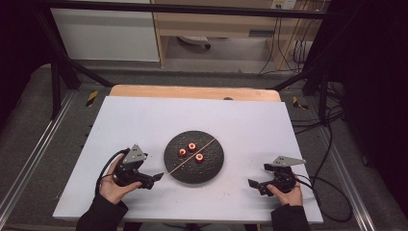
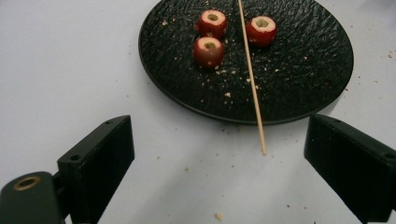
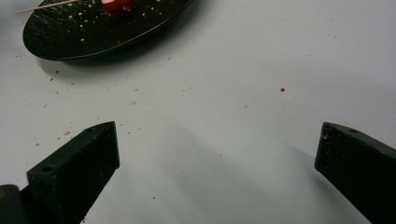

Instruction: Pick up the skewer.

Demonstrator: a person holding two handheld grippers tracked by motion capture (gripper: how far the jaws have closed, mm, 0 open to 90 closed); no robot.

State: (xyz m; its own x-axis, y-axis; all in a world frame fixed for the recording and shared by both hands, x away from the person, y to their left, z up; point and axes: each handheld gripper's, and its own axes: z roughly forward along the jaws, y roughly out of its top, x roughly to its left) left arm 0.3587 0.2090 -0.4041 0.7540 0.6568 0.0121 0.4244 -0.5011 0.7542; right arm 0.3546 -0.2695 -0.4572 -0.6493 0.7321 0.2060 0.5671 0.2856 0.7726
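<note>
1. A black textured plate [image 1: 211,166] sat near the middle of the white surface [image 1: 144,120], between the two hand-held grippers.
2. Three small red cored fruits [image 1: 192,146] lay on the plate, two on one side of a thin wooden skewer [image 1: 190,156] and one on the other.
3. The skewer lay slantwise across the plate, and its near end stuck out past the rim over the surface.
4. The left hand-held gripper [image 1: 154,179] rested released just beside the plate, its jaws spread wide and empty, pointing at the skewer's free end [image 2: 264,151].
5. The right hand-held gripper [image 1: 257,185] was also released, jaws wide apart and holding nothing, well apart from the plate.
6. Crumbs [image 3: 133,101] were scattered on the surface.
</note>
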